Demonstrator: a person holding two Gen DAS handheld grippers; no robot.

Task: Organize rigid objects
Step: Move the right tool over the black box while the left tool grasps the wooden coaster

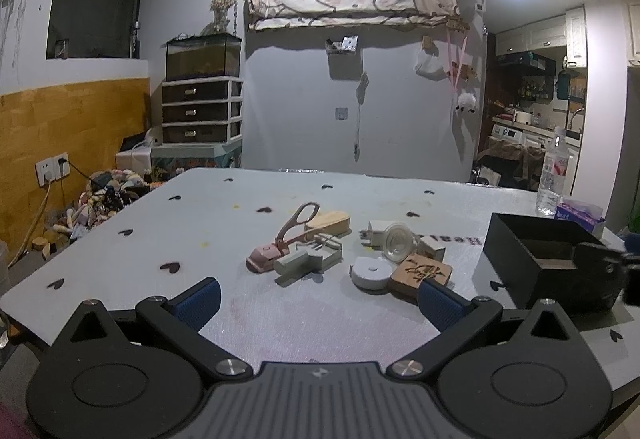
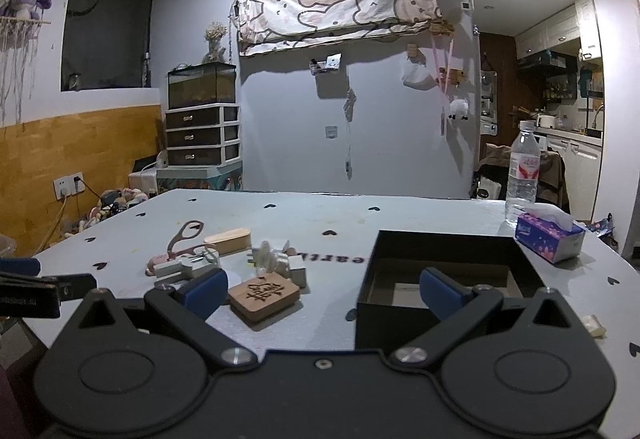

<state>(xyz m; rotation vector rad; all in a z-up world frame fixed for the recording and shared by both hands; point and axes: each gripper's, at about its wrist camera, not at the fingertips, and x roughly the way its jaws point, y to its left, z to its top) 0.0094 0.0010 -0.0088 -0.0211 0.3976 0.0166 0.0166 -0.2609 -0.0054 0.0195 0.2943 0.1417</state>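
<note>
A cluster of rigid objects lies mid-table: pink scissors (image 1: 298, 225), a wooden block (image 1: 329, 223), a grey clamp-like part (image 1: 308, 259), a white tape measure (image 1: 371, 273), a carved wooden tile (image 1: 422, 274), a clear glass jar (image 1: 398, 242) and a white plug (image 1: 376, 233). An open black box (image 1: 540, 259) stands to their right. My left gripper (image 1: 318, 301) is open and empty, just in front of the cluster. My right gripper (image 2: 324, 293) is open and empty, between the wooden tile (image 2: 264, 297) and the black box (image 2: 448, 279).
The grey table (image 1: 200, 239) has small black heart marks. A water bottle (image 2: 522, 171) and a tissue box (image 2: 550, 235) stand at the far right. A small white piece (image 2: 594, 325) lies right of the box. Drawers and clutter stand beyond the table's left edge.
</note>
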